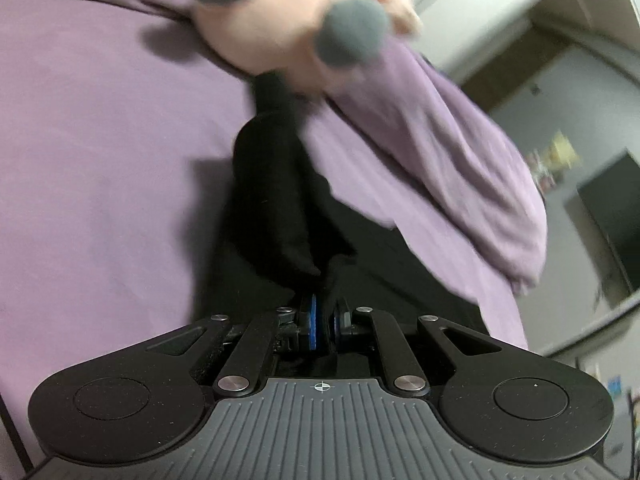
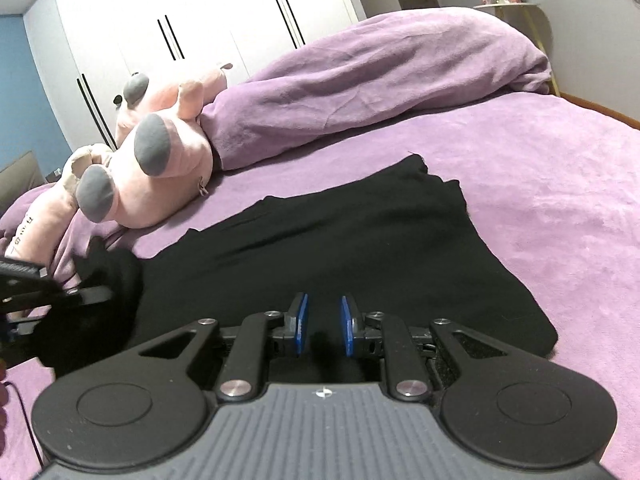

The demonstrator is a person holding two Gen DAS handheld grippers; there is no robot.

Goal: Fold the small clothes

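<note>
Left hand-held gripper (image 1: 323, 326) pinching black garment (image 1: 276, 200) corner; right hand-held gripper (image 2: 323, 326) spread above it.

bare purple sheet (image 2: 560, 200) right of garment; plush pig (image 2: 160, 160) crowds left.

A home bedroom: purple-sheeted bed (image 2: 540, 184), rumpled duvet (image 2: 380, 76), pink plush toy (image 2: 160, 168), white wardrobe (image 2: 200, 12)
</note>
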